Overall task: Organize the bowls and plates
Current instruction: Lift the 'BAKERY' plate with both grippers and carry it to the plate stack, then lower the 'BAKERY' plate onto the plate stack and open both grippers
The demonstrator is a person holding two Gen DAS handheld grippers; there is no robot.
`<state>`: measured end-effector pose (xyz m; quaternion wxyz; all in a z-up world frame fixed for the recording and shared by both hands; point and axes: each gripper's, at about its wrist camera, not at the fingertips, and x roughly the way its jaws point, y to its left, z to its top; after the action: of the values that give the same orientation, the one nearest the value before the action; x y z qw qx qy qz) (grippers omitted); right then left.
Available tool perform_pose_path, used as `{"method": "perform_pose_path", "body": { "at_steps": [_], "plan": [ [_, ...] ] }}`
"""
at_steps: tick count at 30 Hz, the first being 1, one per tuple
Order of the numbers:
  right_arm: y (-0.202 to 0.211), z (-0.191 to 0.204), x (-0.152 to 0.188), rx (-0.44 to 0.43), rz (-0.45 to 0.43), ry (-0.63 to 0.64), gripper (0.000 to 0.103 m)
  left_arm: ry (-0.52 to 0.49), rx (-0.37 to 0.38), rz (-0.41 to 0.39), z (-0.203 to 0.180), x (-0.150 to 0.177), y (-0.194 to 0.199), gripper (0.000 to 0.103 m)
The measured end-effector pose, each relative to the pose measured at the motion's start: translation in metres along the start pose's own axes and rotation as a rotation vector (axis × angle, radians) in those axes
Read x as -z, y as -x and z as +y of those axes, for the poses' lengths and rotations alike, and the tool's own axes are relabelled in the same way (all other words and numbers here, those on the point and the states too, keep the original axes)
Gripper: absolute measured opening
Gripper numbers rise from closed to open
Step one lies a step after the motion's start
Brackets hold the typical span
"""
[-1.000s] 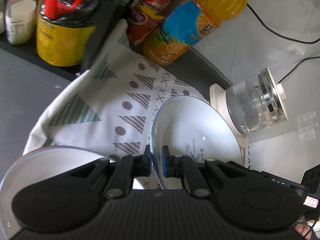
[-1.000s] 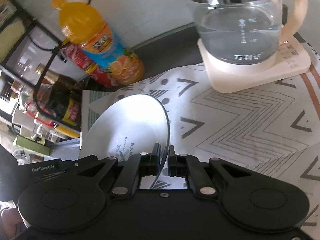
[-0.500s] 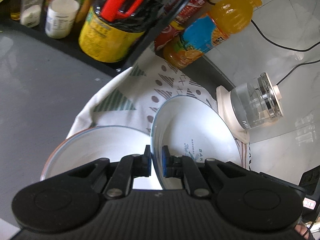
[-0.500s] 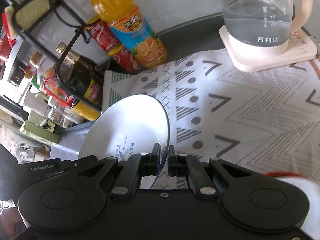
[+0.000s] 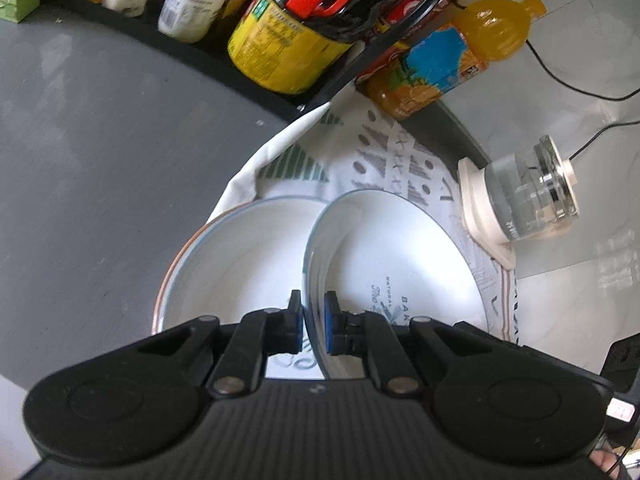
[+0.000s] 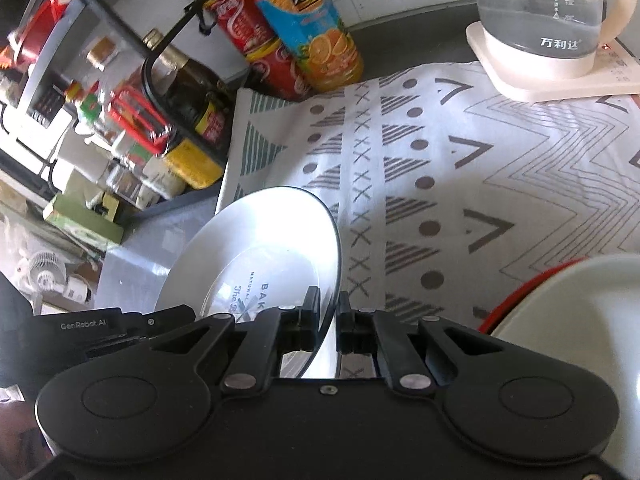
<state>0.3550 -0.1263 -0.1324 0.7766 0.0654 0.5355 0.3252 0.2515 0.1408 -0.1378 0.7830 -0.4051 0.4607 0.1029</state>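
Now | both my grippers, left gripper (image 5: 312,326) and right gripper (image 6: 328,322), pinch opposite rims of one plate (image 5: 400,276) | held above counter | bigger plate (image 5: 240,264) lies just left, beneath.

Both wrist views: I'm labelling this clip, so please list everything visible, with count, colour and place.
Held plate: one, white with blue print, gripped at two edges, above the cloth.
Second plate: one, white with reddish rim, left of the held plate in the left wrist view.
Red-rimmed dish: one, pale, lower right of the right wrist view.
Patterned cloth: one, white and grey, on the dark counter.
Juice bottle: one, orange, behind the cloth.
Red soda bottle: one, beside the juice.
Glass kettle: one, clear, on a cream base.
Black rack: jars and bottles, count unclear.
Left gripper: black, shut on plate rim.
Right gripper: black, shut on plate rim.
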Motion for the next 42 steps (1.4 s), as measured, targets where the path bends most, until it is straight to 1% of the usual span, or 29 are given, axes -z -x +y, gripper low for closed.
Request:
{"method": "perform_pose_path", "body": {
  "at_steps": [11, 17, 24, 28, 34, 36, 38, 40, 42],
  "plan": [
    [-0.005, 0.007, 0.021, 0.039, 0.016, 0.047, 0.008, -0.018, -0.036, 0.023, 0.012, 0.018, -0.003, 0.008],
    [-0.009, 0.011, 0.025, 0.066, 0.016, 0.07, 0.008, -0.045, -0.072, 0.028, 0.012, 0.02, -0.008, 0.011],
    [-0.014, 0.02, 0.026, 0.097, 0.009, 0.101, 0.007, -0.043, -0.112, 0.043, 0.016, 0.019, -0.014, 0.013],
    [-0.016, 0.022, 0.025, 0.115, 0.004, 0.116, 0.007, -0.073, -0.138, 0.049, 0.012, 0.019, -0.017, 0.013],
    [-0.017, 0.024, 0.024, 0.133, 0.0, 0.116, 0.007, -0.156, -0.195, 0.022, -0.003, 0.007, -0.004, 0.014],
    [-0.018, 0.025, 0.024, 0.144, 0.002, 0.118, 0.008, -0.163, -0.214, 0.013, -0.006, 0.0, 0.003, 0.025],
    [-0.019, 0.026, 0.024, 0.155, 0.0, 0.121, 0.009, -0.172, -0.226, -0.02, -0.008, -0.004, 0.013, 0.053],
    [-0.02, 0.026, 0.026, 0.162, -0.001, 0.123, 0.01, -0.191, -0.244, -0.062, -0.01, -0.006, 0.022, 0.063],
    [-0.021, 0.027, 0.027, 0.167, 0.0, 0.125, 0.01, -0.2, -0.262, -0.077, -0.008, -0.007, 0.024, 0.064]
  ]
}}
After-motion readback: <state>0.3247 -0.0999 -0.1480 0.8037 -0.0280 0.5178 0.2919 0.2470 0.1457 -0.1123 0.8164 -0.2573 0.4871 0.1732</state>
